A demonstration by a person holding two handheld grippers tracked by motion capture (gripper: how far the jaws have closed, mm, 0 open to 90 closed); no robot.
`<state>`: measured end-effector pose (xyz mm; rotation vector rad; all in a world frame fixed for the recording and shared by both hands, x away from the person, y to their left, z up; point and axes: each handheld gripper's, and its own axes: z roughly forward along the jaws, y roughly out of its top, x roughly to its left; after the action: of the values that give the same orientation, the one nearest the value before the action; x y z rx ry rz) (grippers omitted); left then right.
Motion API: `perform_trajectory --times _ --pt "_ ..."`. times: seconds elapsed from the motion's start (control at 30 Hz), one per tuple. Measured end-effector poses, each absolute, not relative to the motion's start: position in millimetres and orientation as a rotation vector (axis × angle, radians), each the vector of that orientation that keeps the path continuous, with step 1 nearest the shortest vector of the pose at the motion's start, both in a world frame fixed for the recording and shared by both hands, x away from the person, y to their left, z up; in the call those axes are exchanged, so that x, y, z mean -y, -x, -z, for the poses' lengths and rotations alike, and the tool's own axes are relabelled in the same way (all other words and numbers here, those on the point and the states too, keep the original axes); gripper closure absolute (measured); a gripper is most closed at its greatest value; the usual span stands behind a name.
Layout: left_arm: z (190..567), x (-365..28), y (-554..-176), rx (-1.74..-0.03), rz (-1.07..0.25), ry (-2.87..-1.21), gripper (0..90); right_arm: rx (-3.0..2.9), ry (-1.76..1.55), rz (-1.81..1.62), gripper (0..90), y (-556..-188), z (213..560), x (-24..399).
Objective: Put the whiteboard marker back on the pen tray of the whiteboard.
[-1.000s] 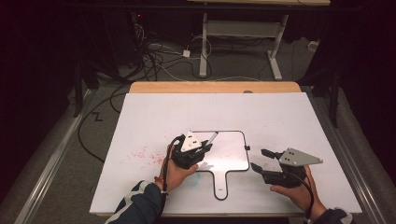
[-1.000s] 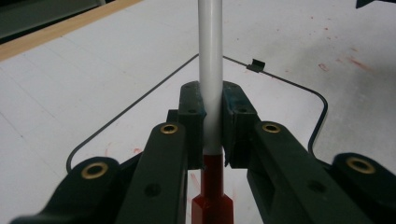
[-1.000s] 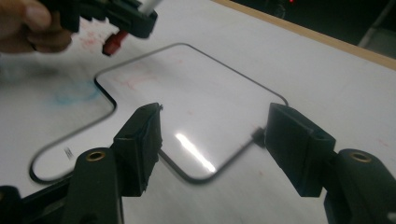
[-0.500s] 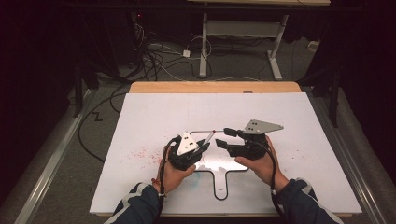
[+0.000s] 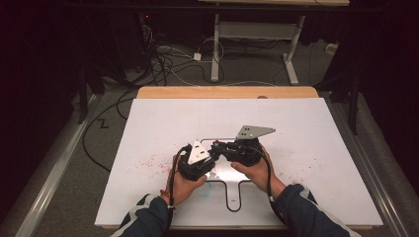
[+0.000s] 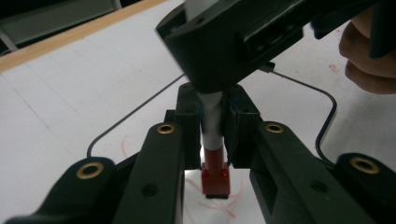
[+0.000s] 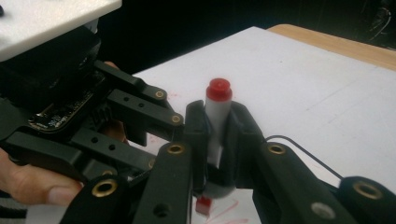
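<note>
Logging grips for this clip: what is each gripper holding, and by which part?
Both grippers clamp one red-and-white marker. The left gripper holds the white barrel just above the red end near the board; the right gripper holds the barrel higher, just below the red end cap.

A white board (image 5: 163,123) lies on the desk (image 5: 227,92), whose far edge shows behind it. On the board's near half sits a paddle-shaped outline (image 5: 232,197), its stem pointing toward the person. Over that outline the left gripper (image 5: 211,159) and right gripper (image 5: 220,148) meet, left beside right, both closed on one upright marker (image 7: 217,119). Cables (image 5: 168,59) lie on the floor behind the desk.
</note>
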<state>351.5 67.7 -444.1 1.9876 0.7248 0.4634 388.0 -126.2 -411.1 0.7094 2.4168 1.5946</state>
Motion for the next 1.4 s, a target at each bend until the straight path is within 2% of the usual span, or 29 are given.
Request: perform_trajectory --times 0.07,0.13,0.2,0.23,0.3,0.37,0.5,0.83,1.1,1.4 --pt "445.1 -71.9 -351.0 -0.742 -0.466 -1.991 68.8 -2.427 -0.693 -1.573 81.5 -391.7 412.3 122.6" --pt "444.1 -80.6 -346.1 -0.744 -0.485 -1.999 50.3 -2.404 -0.654 -1.557 81.6 -398.4 413.6 121.7" --pt "444.5 -92.0 -338.7 -0.773 -0.52 -2.001 40.3 -2.396 -0.634 -1.508 81.6 -401.3 415.1 119.5" --pt "445.3 -97.7 -334.7 -0.787 -0.528 -2.001 40.3 -2.396 -0.634 -1.508 81.6 -401.3 415.1 119.5" --pt "447.3 -106.8 -325.4 -0.789 -0.607 -2.032 31.2 -2.413 -0.605 -1.477 81.6 -402.7 417.8 116.0" --pt "449.3 -117.1 -317.4 -0.789 -0.618 -2.042 24.7 -2.41 -0.573 -1.437 81.6 -404.4 421.0 111.0" --pt "452.7 -138.7 -301.0 -0.802 -0.649 -2.031 21.0 -2.383 -0.54 -1.412 81.7 -410.3 426.4 105.3" --pt "468.7 -175.4 -283.8 -0.928 -0.657 -2.066 20.9 -2.29 -0.552 -1.355 81.7 -433.2 429.7 106.6" --pt "465.3 -177.4 -282.6 -0.917 -0.653 -2.03 20.8 -2.336 -0.472 -1.447 81.7 -427.0 433.0 96.3" --pt "466.1 -178.1 -283.2 -0.891 -0.631 -2.036 20.8 -2.303 -0.529 -1.38 81.8 -447.3 431.4 89.0"
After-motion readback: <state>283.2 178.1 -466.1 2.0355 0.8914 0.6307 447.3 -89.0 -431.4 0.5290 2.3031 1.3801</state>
